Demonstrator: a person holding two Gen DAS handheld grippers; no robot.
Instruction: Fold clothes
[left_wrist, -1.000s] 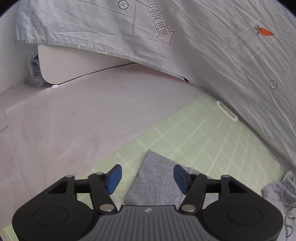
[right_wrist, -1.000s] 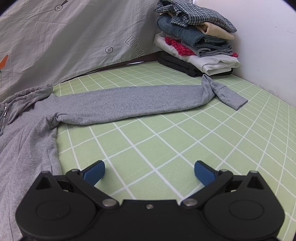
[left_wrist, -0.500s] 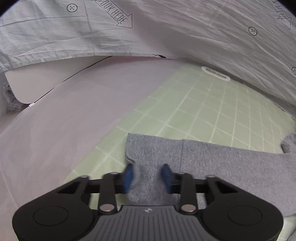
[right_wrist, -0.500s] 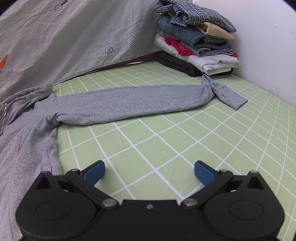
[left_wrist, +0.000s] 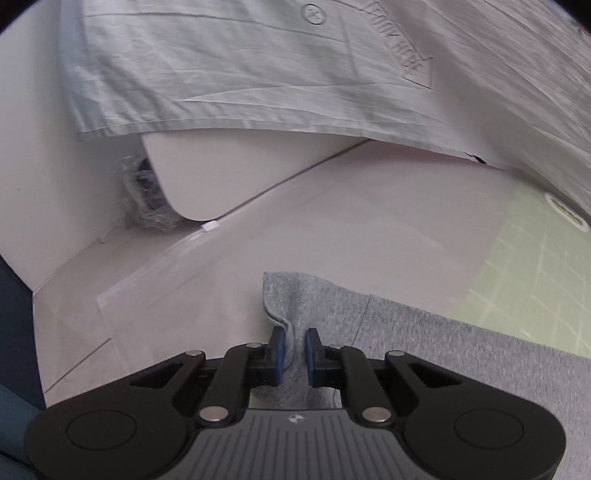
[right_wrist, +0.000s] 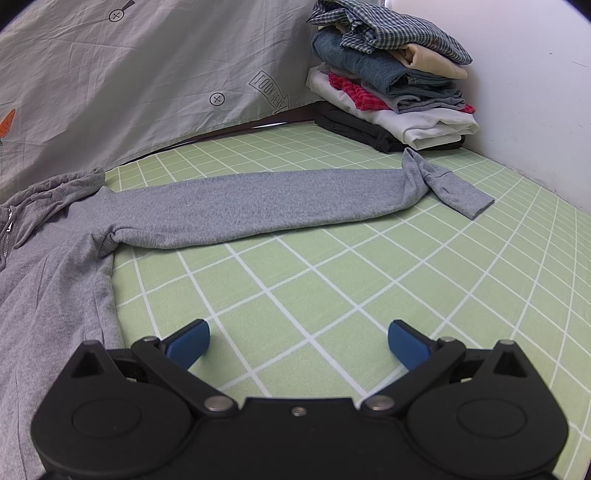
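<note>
A grey long-sleeved zip top (right_wrist: 55, 280) lies spread on the green checked mat (right_wrist: 332, 280). Its one sleeve (right_wrist: 258, 206) stretches to the right, with the cuff (right_wrist: 454, 188) folded back near the clothes pile. In the left wrist view my left gripper (left_wrist: 294, 350) is shut on the cuff of the other grey sleeve (left_wrist: 295, 299), which is pinched between the blue pads and held out over the pale surface (left_wrist: 332, 221) beside the mat. My right gripper (right_wrist: 297, 343) hovers open over bare mat, right of the top's body, with nothing between its fingers.
A pile of folded clothes (right_wrist: 388, 74) stands at the mat's far right corner against a white wall (right_wrist: 535, 92). A grey printed sheet (right_wrist: 129, 85) hangs along the back. A crumpled plastic bag (left_wrist: 144, 199) sits at the left by a white board (left_wrist: 229, 170).
My left gripper closed on the sleeve cuff, then carried it leftwards off the green mat and over the pale surface. The right gripper has stayed still and open.
</note>
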